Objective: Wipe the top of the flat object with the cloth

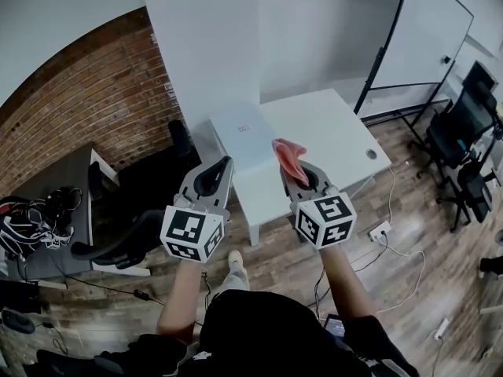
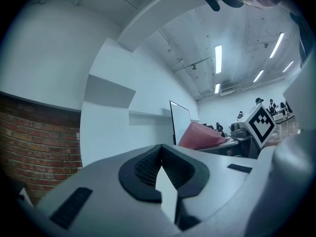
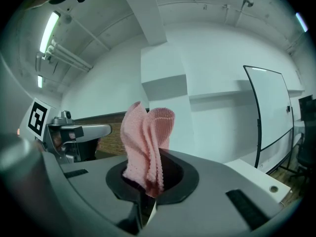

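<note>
The flat object is a white panel with a small red mark, lying on the left end of a white table below and ahead of both grippers. Both grippers are held up in the air above the floor, short of the table. My right gripper is shut on a pink cloth, which stands up crumpled from its jaws. My left gripper is shut with nothing between its ribbed pads. In the left gripper view the cloth and the right gripper's marker cube show at the right.
A brick wall and a dark desk with cables stand at the left. Black office chairs and a whiteboard are at the right. A power strip with cords lies on the wooden floor near the table.
</note>
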